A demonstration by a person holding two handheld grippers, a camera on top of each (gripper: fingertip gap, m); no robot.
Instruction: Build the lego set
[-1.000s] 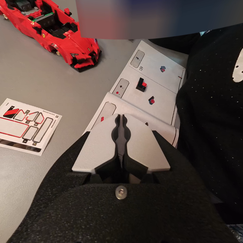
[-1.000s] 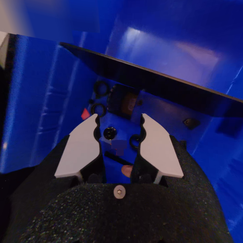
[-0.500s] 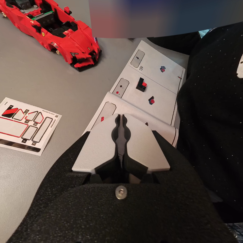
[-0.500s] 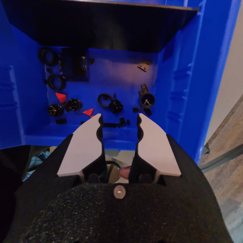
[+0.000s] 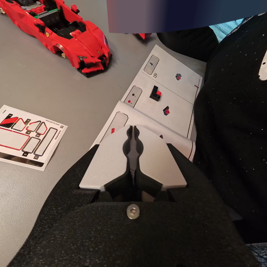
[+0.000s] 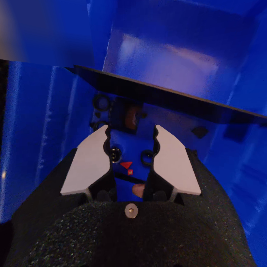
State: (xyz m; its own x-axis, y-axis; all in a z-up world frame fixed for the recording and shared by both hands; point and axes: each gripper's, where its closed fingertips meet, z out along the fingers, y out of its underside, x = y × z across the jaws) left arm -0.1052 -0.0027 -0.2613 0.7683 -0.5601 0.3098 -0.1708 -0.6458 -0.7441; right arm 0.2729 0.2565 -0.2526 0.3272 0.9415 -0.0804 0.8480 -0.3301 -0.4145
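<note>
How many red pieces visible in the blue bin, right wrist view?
2: a red triangular piece and a small red square piece just below it, both on the blue bin floor between the open right gripper fingers. Others may be hidden.

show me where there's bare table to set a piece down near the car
Bare grey table lies between the red car, the sticker sheet and the instruction booklet. The blue bin floor is crowded with small parts.

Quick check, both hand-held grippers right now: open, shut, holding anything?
Left hand-held gripper: shut, holding nothing, over the instruction booklet.
Right hand-held gripper: open, empty, inside the blue bin above loose pieces.
</note>
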